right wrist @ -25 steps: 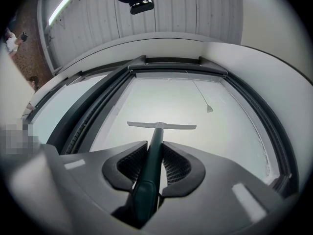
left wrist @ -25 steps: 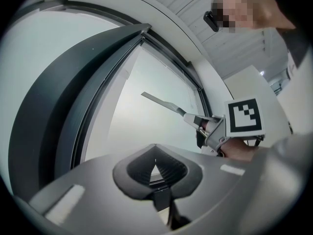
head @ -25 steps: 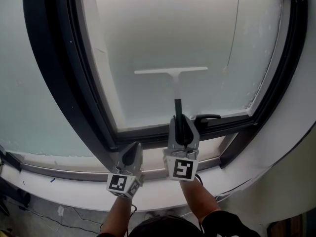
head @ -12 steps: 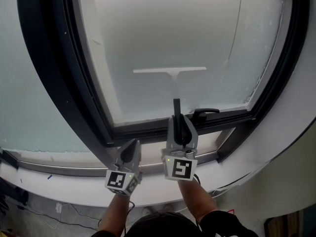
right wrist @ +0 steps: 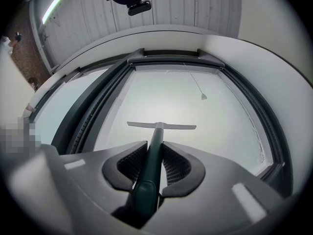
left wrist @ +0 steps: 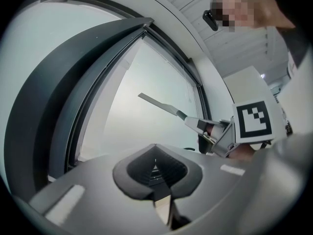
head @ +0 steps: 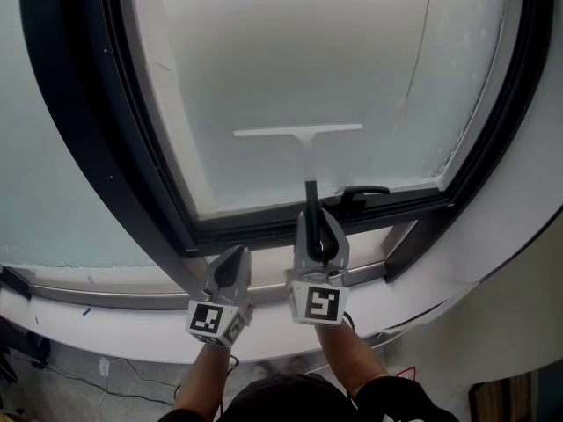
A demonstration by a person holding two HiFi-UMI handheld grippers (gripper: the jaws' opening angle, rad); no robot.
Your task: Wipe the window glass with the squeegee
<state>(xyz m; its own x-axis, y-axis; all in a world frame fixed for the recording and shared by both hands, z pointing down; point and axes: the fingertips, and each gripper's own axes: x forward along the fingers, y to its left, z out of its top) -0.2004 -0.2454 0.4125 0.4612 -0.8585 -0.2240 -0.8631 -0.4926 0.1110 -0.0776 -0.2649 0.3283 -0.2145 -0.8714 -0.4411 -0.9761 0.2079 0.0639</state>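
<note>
My right gripper [head: 318, 229] is shut on the dark green handle of the squeegee [head: 309, 161]. Its white blade [head: 297, 131] lies level against the frosted window glass [head: 290, 69], in the lower half of the pane. In the right gripper view the handle [right wrist: 152, 163] runs between the jaws up to the blade [right wrist: 161, 126]. My left gripper [head: 230, 269] hangs to the left, over the sill, shut with nothing in it. The left gripper view shows the squeegee blade [left wrist: 157, 102] and the right gripper [left wrist: 210, 131] from the side.
A dark window frame [head: 106, 139] surrounds the pane, with a black window handle [head: 359, 193] on its bottom bar just right of the squeegee. A thin cord [head: 420, 51] hangs down the glass at the right. A white sill [head: 123, 332] runs below.
The squeegee blade and right gripper sit slightly lower and further left in the head view; the window frame has shifted too. The left gripper keeps its place beside the right.
</note>
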